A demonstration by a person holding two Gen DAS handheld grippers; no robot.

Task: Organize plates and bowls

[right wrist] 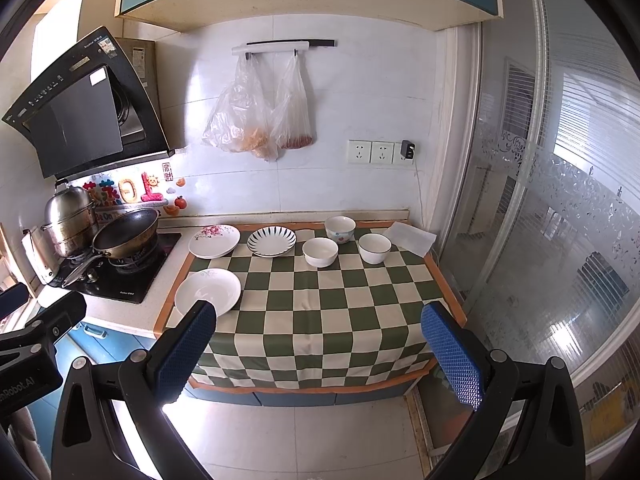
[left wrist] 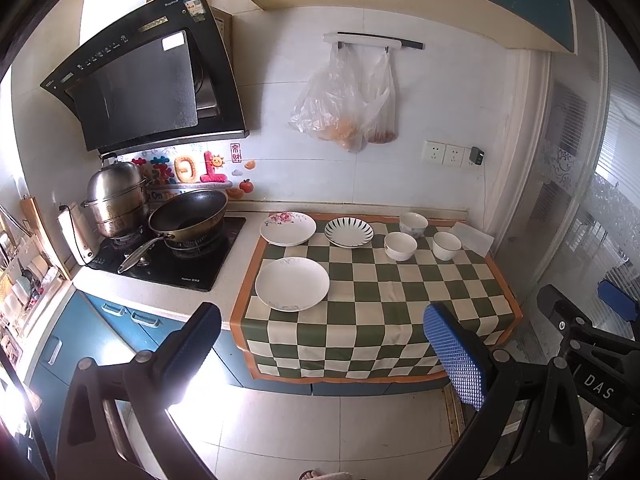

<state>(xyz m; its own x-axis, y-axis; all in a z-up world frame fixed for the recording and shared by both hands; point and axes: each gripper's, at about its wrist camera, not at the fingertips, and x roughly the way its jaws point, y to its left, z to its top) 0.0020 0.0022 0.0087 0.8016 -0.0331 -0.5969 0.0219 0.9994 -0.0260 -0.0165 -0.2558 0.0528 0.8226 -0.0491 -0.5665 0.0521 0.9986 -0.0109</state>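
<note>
On the green-and-cream checked cloth [left wrist: 360,312] [right wrist: 320,320] lie three plates: a plain white plate [left wrist: 292,284] [right wrist: 208,291] at the front left, a flowered plate [left wrist: 288,228] [right wrist: 214,241] and a black-striped plate [left wrist: 349,232] [right wrist: 271,241] behind it. Three white bowls stand at the back right: one patterned [left wrist: 413,224] [right wrist: 340,229], one in the middle [left wrist: 400,245] [right wrist: 320,251], one with a dark rim [left wrist: 446,245] [right wrist: 374,248]. My left gripper [left wrist: 324,344] and right gripper [right wrist: 320,344] hang open and empty, in front of the counter above the floor.
A stove [left wrist: 168,256] with a wok [left wrist: 188,216] and steel steamer pot [left wrist: 116,200] is left of the cloth. Plastic bags [left wrist: 344,100] hang on the wall. A folded white cloth [left wrist: 472,238] lies at the back right corner. A glass door [right wrist: 560,240] is on the right.
</note>
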